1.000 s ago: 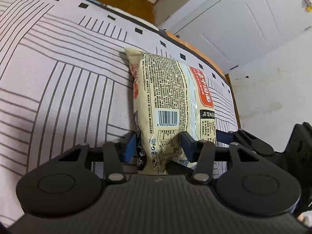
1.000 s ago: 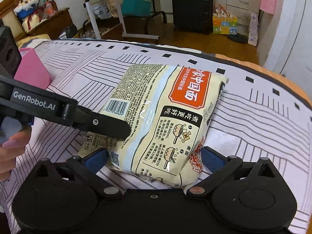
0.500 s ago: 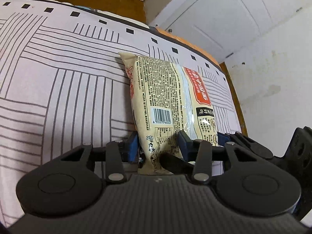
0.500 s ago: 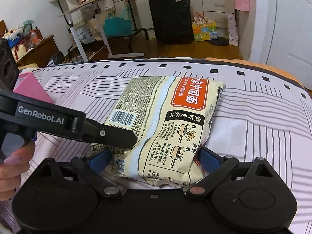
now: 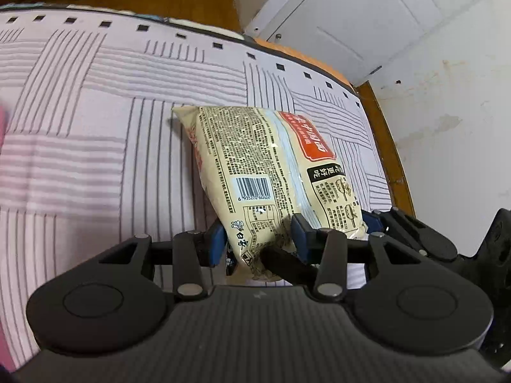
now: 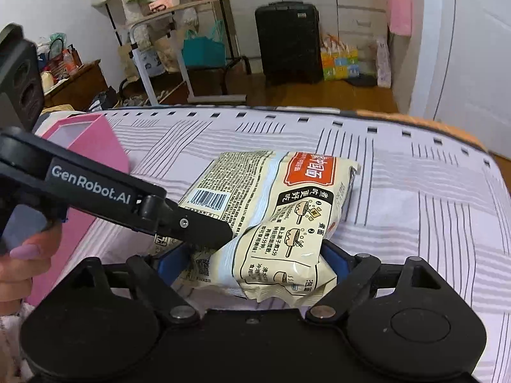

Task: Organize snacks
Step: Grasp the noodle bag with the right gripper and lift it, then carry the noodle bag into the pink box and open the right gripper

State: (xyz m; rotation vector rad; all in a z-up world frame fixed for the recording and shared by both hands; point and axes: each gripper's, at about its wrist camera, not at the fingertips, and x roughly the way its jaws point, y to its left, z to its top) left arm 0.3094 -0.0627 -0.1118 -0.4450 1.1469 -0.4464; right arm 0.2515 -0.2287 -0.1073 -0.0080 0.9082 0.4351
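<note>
A cream noodle packet (image 5: 271, 172) with a red label and a barcode is held over the striped bedsheet (image 5: 95, 134). My left gripper (image 5: 258, 239) is shut on its near left corner. My right gripper (image 6: 252, 258) is shut on its near right end, and the packet (image 6: 274, 210) crumples between the blue pads. The left gripper's black body crosses the right wrist view, its fingers (image 6: 204, 226) on the packet. The packet's far end is off the sheet or just touching it; I cannot tell which.
A pink open-topped box (image 6: 86, 140) stands on the bed to the left. The bed's far edge (image 6: 383, 118) drops to a wooden floor with a black suitcase (image 6: 287, 41) and a rolling table (image 6: 179, 51). A white wall and door (image 5: 367, 16) stand to the right.
The packet's near end has risen off the sheet with both grippers. The right gripper's pads have closed in and crumpled it. The pink box has come into fuller view.
</note>
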